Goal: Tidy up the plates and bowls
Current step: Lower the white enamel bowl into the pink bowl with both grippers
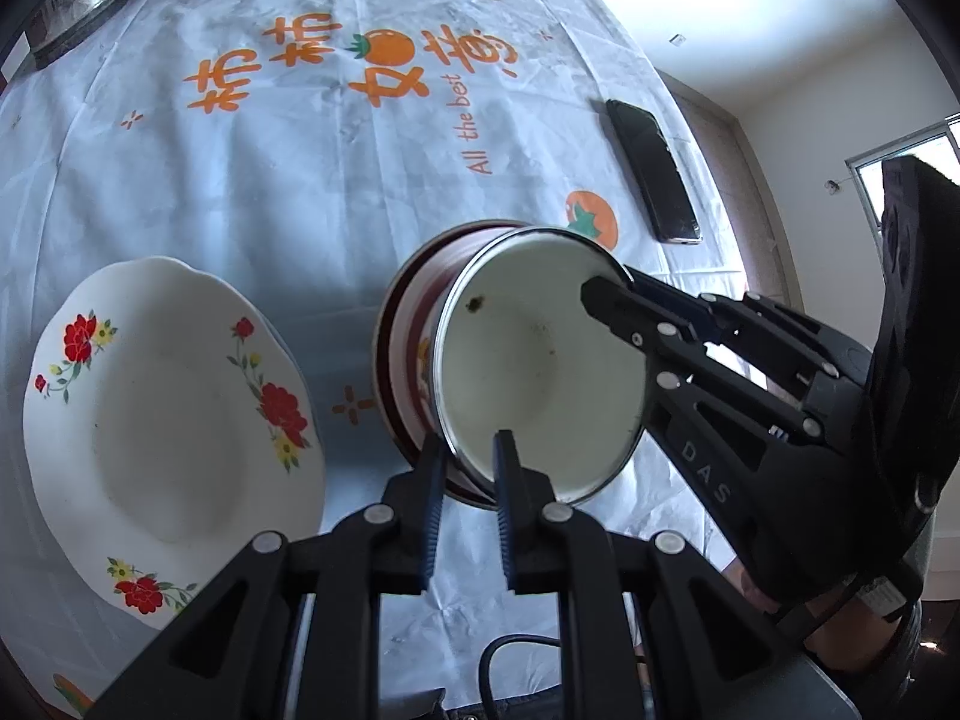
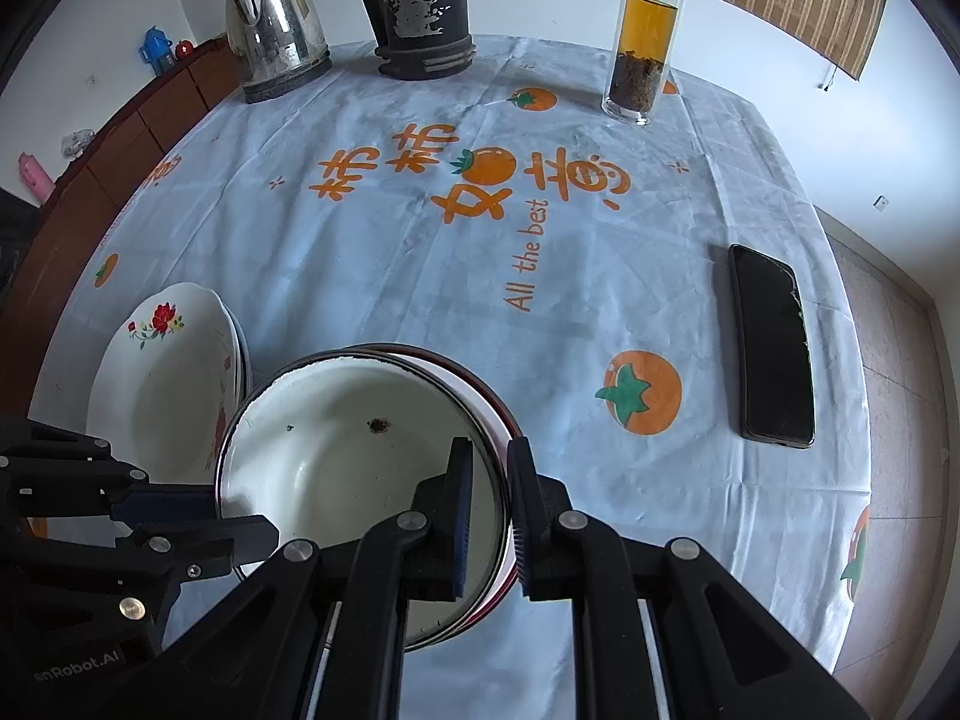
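Note:
A white enamel bowl with a dark chipped spot is nested in a red-striped bowl on the tablecloth. My left gripper is shut on the nested rims at the near-left side. Opposite it, my right gripper is shut on the rims, one finger inside the white bowl and one outside. Left of the bowls lies a white plate with red flowers; in the right wrist view another plate edge shows beneath it.
A black phone lies to the right near the table edge. At the far side stand a glass bottle of tea, a steel kettle and a black jug. Wooden cabinets run along the left.

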`<state>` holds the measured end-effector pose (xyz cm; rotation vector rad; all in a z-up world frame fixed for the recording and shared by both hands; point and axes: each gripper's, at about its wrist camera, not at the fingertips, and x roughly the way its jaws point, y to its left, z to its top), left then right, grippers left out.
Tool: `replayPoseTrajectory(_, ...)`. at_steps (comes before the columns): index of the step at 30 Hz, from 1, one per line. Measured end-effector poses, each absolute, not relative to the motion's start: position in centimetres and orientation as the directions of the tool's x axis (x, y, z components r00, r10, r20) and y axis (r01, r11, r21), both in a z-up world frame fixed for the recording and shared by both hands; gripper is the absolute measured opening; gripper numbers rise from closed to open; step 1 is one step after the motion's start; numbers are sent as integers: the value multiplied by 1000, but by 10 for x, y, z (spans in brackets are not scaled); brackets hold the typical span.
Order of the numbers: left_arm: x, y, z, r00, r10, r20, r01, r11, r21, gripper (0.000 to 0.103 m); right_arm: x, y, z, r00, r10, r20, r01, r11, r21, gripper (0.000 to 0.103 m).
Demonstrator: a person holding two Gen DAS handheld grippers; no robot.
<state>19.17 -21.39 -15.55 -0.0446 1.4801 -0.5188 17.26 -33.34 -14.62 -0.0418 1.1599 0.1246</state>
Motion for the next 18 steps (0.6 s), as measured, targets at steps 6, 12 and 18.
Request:
replayPoseTrajectory(6, 194, -210, -153, 15, -376, -927, 288, 889, -356, 11, 171, -334, -148, 390, 84, -917, -119, 992, 40, 14)
replayPoseTrajectory(12, 194, -210, -152, 32, -366, -930, 292, 893, -342, 10, 170, -335, -149, 396, 96, -913, -107, 993, 58, 14)
replayPoseTrajectory(18, 194, -211, -153, 39, -364, -931, 295, 894, -337, 10, 168, -333, -149, 400, 97, -911, -114, 992, 56, 14)
